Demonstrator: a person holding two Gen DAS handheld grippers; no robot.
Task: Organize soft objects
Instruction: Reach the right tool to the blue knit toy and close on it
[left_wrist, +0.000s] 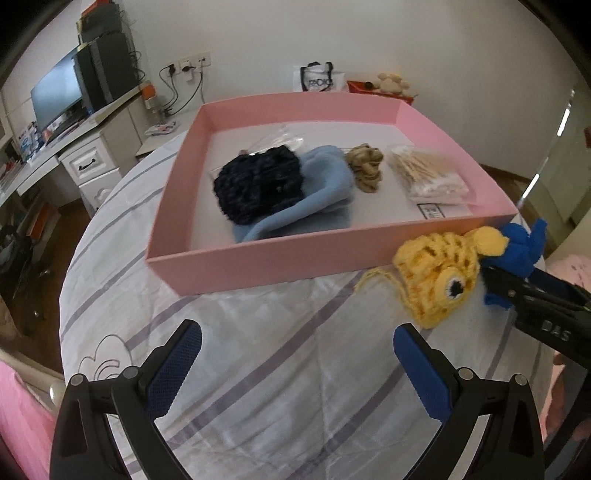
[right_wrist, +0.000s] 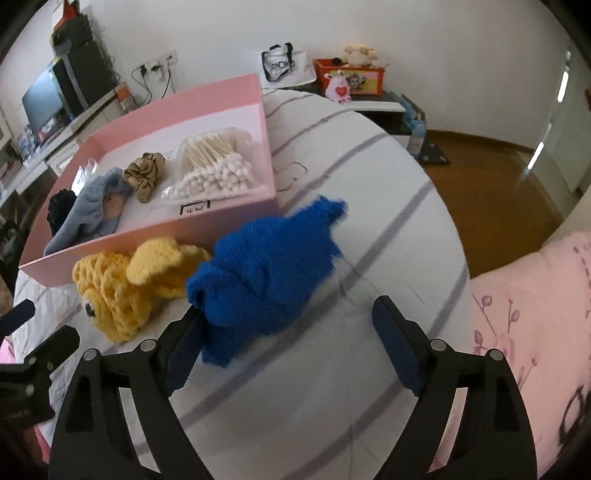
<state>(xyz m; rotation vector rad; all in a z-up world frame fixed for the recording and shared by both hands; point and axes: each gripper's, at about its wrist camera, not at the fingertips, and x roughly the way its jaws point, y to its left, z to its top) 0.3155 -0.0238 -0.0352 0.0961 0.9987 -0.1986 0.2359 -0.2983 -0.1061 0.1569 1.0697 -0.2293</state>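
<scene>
Soft objects sit partly in a pink tray (left_wrist: 266, 266) and partly outside it on a bed with a white, purple-striped sheet (left_wrist: 258, 369); in the left wrist view the tray holds a dark knitted piece (left_wrist: 258, 184) lying on a light blue fleece item (left_wrist: 325, 192), a tan scrunchie (left_wrist: 365, 166) just beside the fleece, and a bag of cotton swabs (left_wrist: 428, 173) toward the tray's right wall; a yellow crocheted toy (left_wrist: 436, 277) with one eye lies on the sheet against the tray's near right corner, touching a blue knitted item (left_wrist: 521, 247); the left gripper (left_wrist: 295, 350) hangs spread over bare sheet with nothing between its pads.

From the right wrist view, the blue knitted item (right_wrist: 266, 273) lies on the sheet just outside the tray's (right_wrist: 155, 236) near wall, its lower end against the left pad of the right gripper (right_wrist: 288, 332); the right pad stands well apart from it, so the jaws are spread and not pinching; the yellow toy (right_wrist: 125, 288) touches the blue item's left side; the scrunchie (right_wrist: 144, 173) and swabs (right_wrist: 218, 166) lie inside the tray.
</scene>
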